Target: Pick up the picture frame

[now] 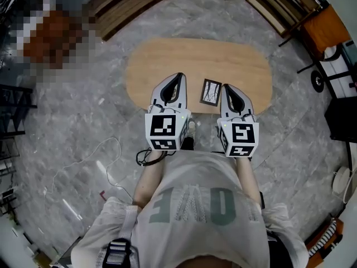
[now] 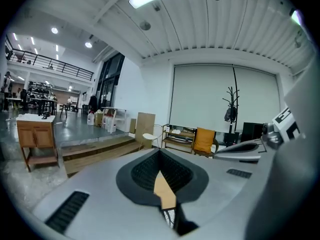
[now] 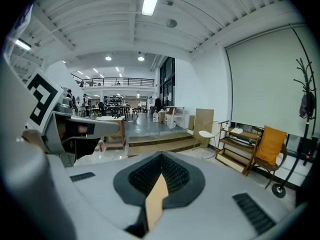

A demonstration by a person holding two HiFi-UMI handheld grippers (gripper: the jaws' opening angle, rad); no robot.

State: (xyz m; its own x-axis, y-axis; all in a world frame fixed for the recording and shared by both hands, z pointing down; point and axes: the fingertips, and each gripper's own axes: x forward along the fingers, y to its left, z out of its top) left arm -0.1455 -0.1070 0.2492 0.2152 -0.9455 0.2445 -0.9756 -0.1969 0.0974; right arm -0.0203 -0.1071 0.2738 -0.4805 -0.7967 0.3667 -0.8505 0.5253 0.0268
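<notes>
The picture frame (image 1: 211, 92), small and dark-edged with a pale branching print, lies flat on the oval wooden table (image 1: 167, 60) near its front edge. My left gripper (image 1: 179, 77) hovers just left of the frame and my right gripper (image 1: 226, 87) just right of it; both look shut and hold nothing. In the left gripper view the jaws of the left gripper (image 2: 161, 156) meet at a point, with a wedge of table (image 2: 165, 191) and a sliver of the frame (image 2: 171, 218) below them. The right gripper (image 3: 161, 156) shows only a strip of table (image 3: 156, 199) under its closed jaws.
Grey marble floor surrounds the table. Long wooden steps (image 1: 134, 4) lie beyond it, with an orange chair (image 1: 326, 27) and shelving at the far right. A thin cable (image 1: 106, 149) trails on the floor at the left. A dark rack (image 1: 11, 110) stands at the left edge.
</notes>
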